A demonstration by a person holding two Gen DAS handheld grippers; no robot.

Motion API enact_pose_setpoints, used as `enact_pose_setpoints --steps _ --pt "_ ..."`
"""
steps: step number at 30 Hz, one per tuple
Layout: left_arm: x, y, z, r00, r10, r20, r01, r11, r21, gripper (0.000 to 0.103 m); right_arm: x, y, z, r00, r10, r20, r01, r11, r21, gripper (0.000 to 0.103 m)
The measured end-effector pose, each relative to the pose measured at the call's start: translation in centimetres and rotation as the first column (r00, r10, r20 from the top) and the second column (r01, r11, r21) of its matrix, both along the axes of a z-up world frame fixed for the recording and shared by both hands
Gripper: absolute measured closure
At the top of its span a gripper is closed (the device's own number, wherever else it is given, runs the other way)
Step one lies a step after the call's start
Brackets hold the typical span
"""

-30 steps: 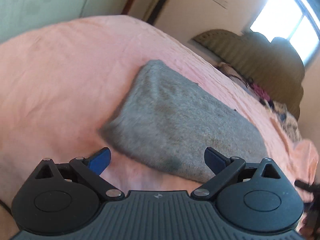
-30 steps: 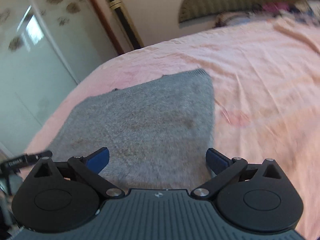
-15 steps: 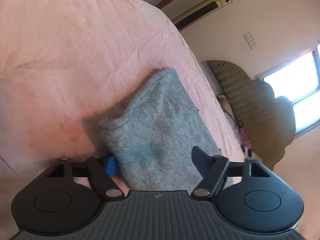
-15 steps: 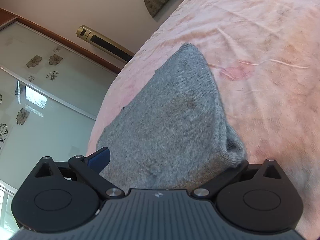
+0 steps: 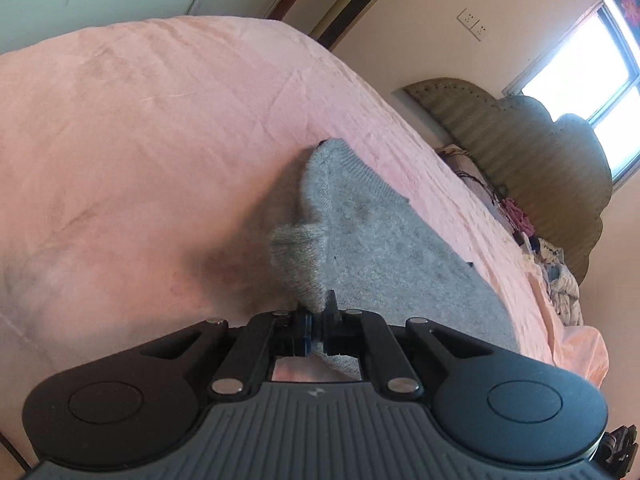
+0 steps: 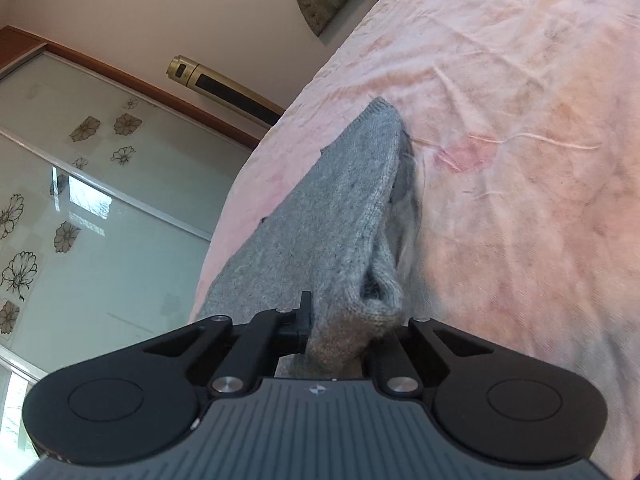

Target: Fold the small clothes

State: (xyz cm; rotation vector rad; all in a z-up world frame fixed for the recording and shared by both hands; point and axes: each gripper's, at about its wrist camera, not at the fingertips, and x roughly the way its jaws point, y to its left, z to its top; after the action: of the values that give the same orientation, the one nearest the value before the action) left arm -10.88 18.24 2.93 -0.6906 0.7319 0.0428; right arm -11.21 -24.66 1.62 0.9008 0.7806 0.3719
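Note:
A grey knitted garment (image 5: 392,248) lies folded on a pink bedsheet (image 5: 140,140). My left gripper (image 5: 316,330) is shut on its near corner, and the fabric bunches up between the fingers. The same grey garment (image 6: 320,220) shows in the right wrist view on the pink sheet (image 6: 520,120). My right gripper (image 6: 340,332) is shut on its other near corner, with a thick wad of knit between the fingers. Both held corners are raised a little off the sheet.
An upholstered olive headboard (image 5: 540,152) stands at the far end of the bed, with a heap of mixed clothes (image 5: 556,276) in front of it. A gold tower fan (image 6: 224,84) and a glass wardrobe door (image 6: 80,200) stand beyond the bed's edge.
Both grippers were open just short of the garment's near edge. They moved onto its two near corners and shut on them, and the fabric now bunches upward.

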Motion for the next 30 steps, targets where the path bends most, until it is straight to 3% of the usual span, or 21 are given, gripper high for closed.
enact_pose_setpoints --steps 2,4,6,7,8,10,11,12,16,17,18,19,22,25,30 --pt "0.4 0.3 -1.7 0.999 0.022 -0.046 -0.022 1.0 -0.013 0.097 -0.4 -0.1 -1.3 0.999 0.009 -0.047 -0.01 1.0 -0.024 0.092" --pt "0.1 0.5 -1.9 0.999 0.043 -0.023 -0.044 0.998 -0.043 0.095 -0.3 -0.2 -2.5 0.996 -0.007 -0.089 0.004 0.999 -0.032 0.089" --pt "0.4 0.5 -1.8 0.998 0.051 -0.024 -0.052 0.997 -0.062 0.083 -0.2 -0.6 -2.3 0.996 -0.014 -0.088 0.015 1.0 0.006 0.079" --pt "0.5 0.6 -1.7 0.998 0.055 -0.018 -0.056 0.996 -0.076 0.077 -0.2 -0.8 -1.6 0.997 -0.029 -0.07 0.028 1.0 -0.005 0.061" --pt "0.6 0.7 -1.7 0.998 0.06 -0.007 -0.061 0.994 -0.091 0.065 -0.2 -1.2 -0.7 0.998 -0.056 -0.037 0.055 0.998 -0.031 0.037" --pt "1.0 0.5 -1.6 0.997 0.074 0.01 -0.072 0.99 -0.121 0.046 -0.3 -1.9 1.1 0.991 -0.127 0.033 0.13 0.985 -0.114 0.012" --pt "1.2 0.2 -1.5 0.997 0.08 0.019 -0.077 0.988 -0.135 0.033 -0.1 -2.2 2.0 0.986 -0.153 0.067 0.161 0.974 -0.157 0.012" --pt "1.3 -0.2 -1.4 0.996 0.086 0.026 -0.082 0.987 -0.135 0.027 0.4 -2.5 2.7 0.981 -0.169 0.091 0.183 0.966 -0.183 0.012" --pt "2.1 -1.9 -1.3 0.991 0.127 0.042 -0.124 0.99 -0.067 0.029 2.1 -1.8 4.1 0.983 -0.118 0.141 0.14 0.978 -0.158 0.012" --pt "2.3 -2.1 -1.3 0.989 0.14 0.04 -0.138 0.989 -0.049 0.042 2.6 -1.1 4.3 0.985 -0.092 0.147 0.116 0.98 -0.162 0.011" --pt "2.7 -2.1 -1.4 0.988 0.153 0.024 -0.152 0.988 -0.035 0.07 3.2 -0.2 4.4 0.987 -0.058 0.152 0.083 0.983 -0.161 0.011" --pt "3.2 -1.9 -1.6 0.986 0.166 -0.009 -0.166 0.986 -0.027 0.077 3.7 0.7 4.4 0.988 -0.026 0.154 0.05 0.987 -0.154 0.011" --pt "3.6 -1.6 -1.7 0.984 0.175 -0.016 -0.176 0.984 -0.013 0.08 5.7 3.6 4.4 0.986 0.05 0.157 -0.028 0.99 -0.137 0.011" --pt "3.6 -2.0 -1.8 0.982 0.187 -0.016 -0.186 0.982 0.017 0.083 8.7 6.7 4.4 0.978 0.136 0.16 -0.102 0.974 -0.205 0.011" --pt "3.2 -1.8 -1.9 0.984 0.18 -0.013 -0.18 0.984 0.011 0.085 15.3 11.5 2.8 0.972 0.227 0.055 -0.175 0.866 -0.468 0.011"
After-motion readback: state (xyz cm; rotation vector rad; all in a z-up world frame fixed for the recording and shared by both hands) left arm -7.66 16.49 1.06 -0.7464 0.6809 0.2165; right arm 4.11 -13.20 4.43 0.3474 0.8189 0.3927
